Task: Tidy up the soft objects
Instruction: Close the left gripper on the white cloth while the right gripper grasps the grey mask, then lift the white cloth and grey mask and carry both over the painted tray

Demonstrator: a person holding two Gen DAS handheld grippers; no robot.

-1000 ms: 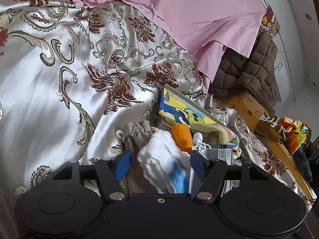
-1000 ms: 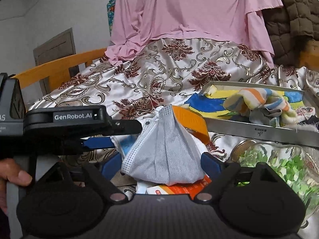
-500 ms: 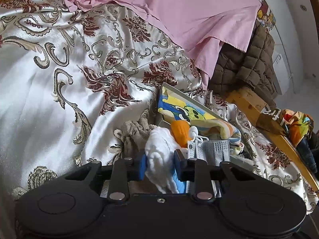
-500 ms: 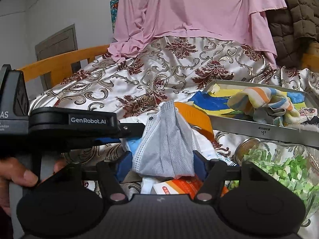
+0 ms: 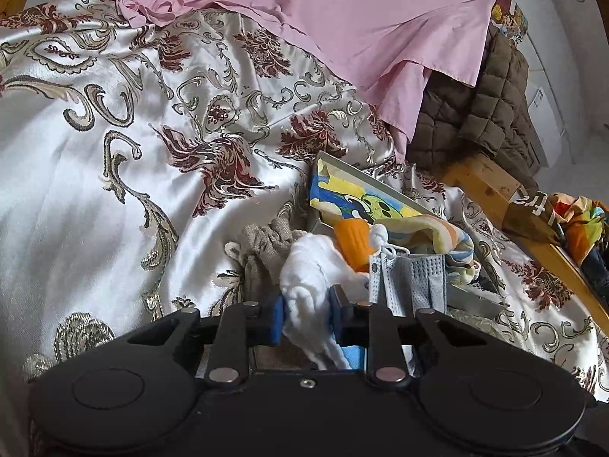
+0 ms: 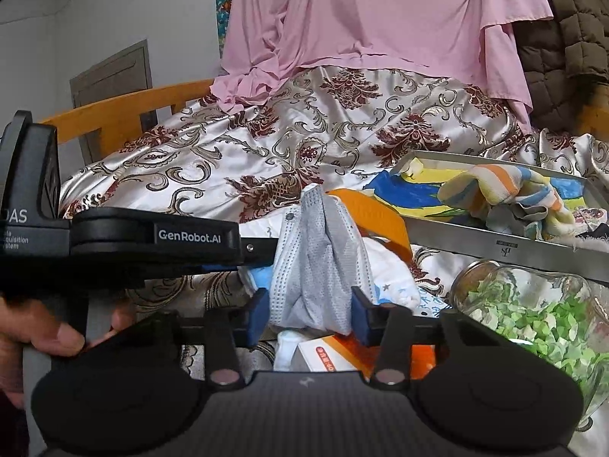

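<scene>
The jaws of the left gripper (image 5: 305, 316) have just been closing and now pinch a bunched white cloth (image 5: 310, 278) between their blue pads, the fabric bulging out above and below them. The right gripper (image 6: 309, 314) has been closing as well, and its pads press in on both sides of a grey face mask (image 6: 319, 262), which stands up in a folded peak between them (squeezed narrow enough that I take it for a real grip, not a loose bracket). Each tool has one soft thing, presumably so that the two can be pulled apart from the little heap where they lie tangled with an orange piece (image 6: 371, 213) and a beige knitted cloth (image 5: 266, 243). The heap sits on the patterned satin bedspread (image 5: 114, 144), just beside a metal tray (image 6: 506, 245) that already holds a striped cloth (image 6: 506, 186); I judge the tray to be the place for sorted things, so short lifts would do. A glass jar (image 6: 533, 304) of green bits lies near the right gripper and could be knocked. A pink sheet (image 6: 380, 19) hangs behind, well apart
</scene>
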